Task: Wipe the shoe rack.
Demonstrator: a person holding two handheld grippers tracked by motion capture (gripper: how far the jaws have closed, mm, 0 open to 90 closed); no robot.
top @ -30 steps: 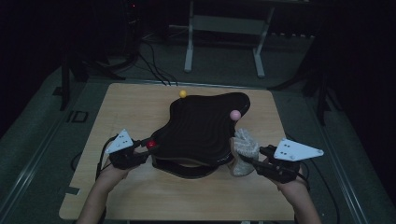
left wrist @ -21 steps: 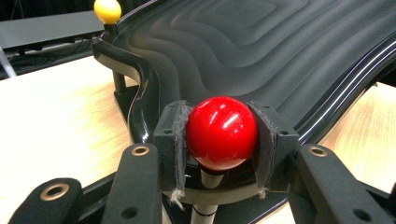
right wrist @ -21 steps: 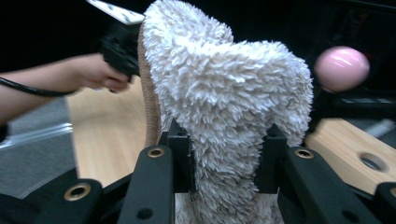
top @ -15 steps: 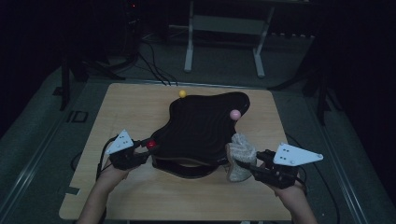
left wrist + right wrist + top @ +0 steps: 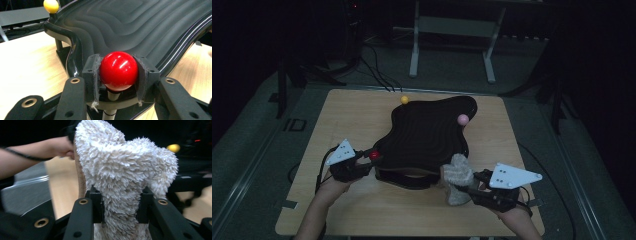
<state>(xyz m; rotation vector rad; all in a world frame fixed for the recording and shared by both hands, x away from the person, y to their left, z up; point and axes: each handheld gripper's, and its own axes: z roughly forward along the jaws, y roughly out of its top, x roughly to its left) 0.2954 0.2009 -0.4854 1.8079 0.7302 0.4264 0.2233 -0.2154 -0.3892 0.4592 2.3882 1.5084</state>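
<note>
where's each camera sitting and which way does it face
High view: above the table's near side, looking forward and down; both forearms, left gripper, right gripper.
Left gripper view: rides that gripper, facing the black tray; jaws clamp the red ball.
Right gripper view: jaws clamp the fluffy cloth; other forearm beyond.
Shared: yellow ball.

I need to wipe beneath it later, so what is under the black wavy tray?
The black wavy tray stands raised on dark legs over the wooden table. A post runs down from the red ball in the left gripper. The table under its middle is covered.
</note>
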